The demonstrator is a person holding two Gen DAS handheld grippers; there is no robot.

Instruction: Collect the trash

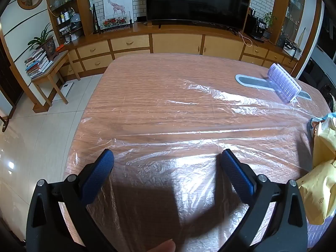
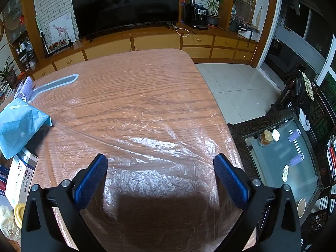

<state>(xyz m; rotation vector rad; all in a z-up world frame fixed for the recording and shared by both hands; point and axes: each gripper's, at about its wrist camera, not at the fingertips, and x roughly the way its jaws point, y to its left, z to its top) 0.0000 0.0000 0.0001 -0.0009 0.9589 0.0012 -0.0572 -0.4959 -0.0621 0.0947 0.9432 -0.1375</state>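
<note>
While both tools hover spread and empty, left tool [image 1: 166, 157], right tool [image 2: 160, 161], clear plastic sheet [image 1: 178, 168] draped over worktop [image 1: 168, 79], blue wrapper [image 2: 21, 126] at nine o'clock, long axis toward one, worktop edge at three.

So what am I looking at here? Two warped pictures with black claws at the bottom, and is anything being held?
Each picture comes from a fisheye camera on a hand-held gripper. The left gripper and right gripper both stand wide open and hold nothing. Below them lies a wooden table under a clear plastic sheet. On it lie a purple brush, yellow bags, a blue bag and a white box.
</note>
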